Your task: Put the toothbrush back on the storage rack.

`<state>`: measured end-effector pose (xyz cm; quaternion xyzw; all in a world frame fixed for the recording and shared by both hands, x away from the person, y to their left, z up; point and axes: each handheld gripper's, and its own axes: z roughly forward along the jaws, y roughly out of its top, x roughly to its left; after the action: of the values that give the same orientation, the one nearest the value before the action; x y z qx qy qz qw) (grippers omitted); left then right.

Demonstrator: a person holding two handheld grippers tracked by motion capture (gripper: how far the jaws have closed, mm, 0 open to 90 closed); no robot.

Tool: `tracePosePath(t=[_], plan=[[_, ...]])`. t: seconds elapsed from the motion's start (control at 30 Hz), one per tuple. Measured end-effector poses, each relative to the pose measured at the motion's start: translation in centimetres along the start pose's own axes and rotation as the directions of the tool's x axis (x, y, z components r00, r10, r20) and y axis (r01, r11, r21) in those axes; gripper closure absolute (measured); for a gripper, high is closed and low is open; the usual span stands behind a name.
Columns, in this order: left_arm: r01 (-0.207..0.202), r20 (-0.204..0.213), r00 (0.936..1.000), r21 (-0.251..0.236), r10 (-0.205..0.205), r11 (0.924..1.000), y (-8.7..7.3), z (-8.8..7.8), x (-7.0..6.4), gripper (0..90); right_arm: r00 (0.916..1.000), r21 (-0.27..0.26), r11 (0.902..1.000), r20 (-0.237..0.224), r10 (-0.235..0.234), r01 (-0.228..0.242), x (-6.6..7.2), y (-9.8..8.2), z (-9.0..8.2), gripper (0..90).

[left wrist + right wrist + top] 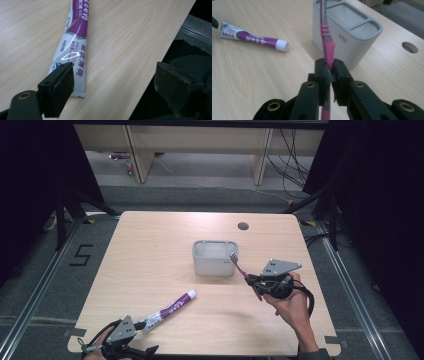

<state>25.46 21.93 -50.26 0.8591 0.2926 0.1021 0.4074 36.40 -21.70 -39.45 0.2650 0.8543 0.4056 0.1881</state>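
Right gripper [329,66]: jaws clamped on pink toothbrush [328,47], handle held, head raised at the near rim of grey holder [214,258]. Left gripper [112,80]: jaws apart, at the table's [150,250] near edge, one pad over the crimped end of toothpaste tube [73,42] lying flat.

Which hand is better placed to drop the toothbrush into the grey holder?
The right. Its gripper is shut on the pink toothbrush, whose head is up at the grey holder. The left gripper is open at the near table edge, around the toothpaste tube's tail.
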Motion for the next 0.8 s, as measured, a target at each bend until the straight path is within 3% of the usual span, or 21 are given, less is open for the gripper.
tracePosePath(t=[0.07, 0.17, 0.23, 0.3, 0.37, 0.43, 0.53, 0.67, 0.73, 0.77, 0.8], plan=[[0.016, 0.000, 0.9999, -0.014, -0.016, 0.9998, 0.0, 0.1, -0.1, 15.7, 0.9999, -0.017, 0.9997, 0.003, 0.015, -0.015, 0.0, 0.1, 0.0, 83.0], [-0.011, -0.006, 0.9999, 0.008, 0.011, 0.9999, 0.0, -0.1, 0.1, 15.7, 0.9996, -0.048, 0.9988, 0.026, 0.006, -0.005, -0.2, 0.5, -0.1, 83.0], [0.022, 0.000, 0.9998, -0.021, -0.022, 0.9995, 0.0, 0.1, -0.1, 15.7, 0.9992, -0.052, 0.9982, 0.024, 0.031, -0.030, -0.2, 0.7, -0.3, 83.0], [0.030, 0.002, 0.9995, -0.025, -0.030, 0.9992, 0.0, 0.1, -0.2, 15.7, 0.9991, -0.073, 0.9967, 0.021, 0.037, -0.036, -0.5, 0.9, -0.2, 83.0], [-0.013, -0.004, 0.9999, 0.009, 0.013, 0.9999, 0.0, -0.1, 0.1, 15.7, 0.9984, -0.080, 0.9957, 0.030, 0.047, -0.045, -0.7, 1.0, -0.2, 83.0], [0.009, -0.004, 1.0000, -0.010, -0.009, 0.9999, 0.0, 0.0, -0.1, 15.7, 0.9978, -0.112, 0.9922, 0.029, 0.059, -0.056, -0.9, 1.2, 0.0, 83.0], [-0.013, -0.005, 0.9999, 0.008, 0.014, 0.9999, 0.0, -0.1, 0.1, 15.7, 0.9965, -0.132, 0.9887, 0.034, 0.076, -0.071, -1.0, 1.4, 0.1, 83.0], [0.000, -0.004, 1.0000, -0.003, 0.000, 1.0000, 0.0, 0.0, 0.0, 15.7, 0.9939, -0.175, 0.9805, 0.048, 0.099, -0.089, -1.3, 1.8, 0.3, 83.0], [-0.014, -0.005, 0.9999, 0.008, 0.014, 0.9999, 0.0, -0.1, 0.1, 15.7, 0.9916, -0.165, 0.9790, 0.031, 0.126, -0.119, -1.2, 2.0, 0.3, 83.0], [-0.004, 0.001, 1.0000, 0.002, 0.004, 1.0000, 0.0, 0.0, 0.0, 15.7, 0.9931, -0.171, 0.9800, 0.040, 0.110, -0.102, -1.5, 2.1, 0.4, 83.0], [0.012, -0.004, 0.9999, -0.016, -0.012, 0.9998, 0.0, 0.1, -0.1, 15.7, 0.9918, -0.179, 0.9770, 0.034, 0.123, -0.115, -1.5, 2.2, 0.5, 83.0]])
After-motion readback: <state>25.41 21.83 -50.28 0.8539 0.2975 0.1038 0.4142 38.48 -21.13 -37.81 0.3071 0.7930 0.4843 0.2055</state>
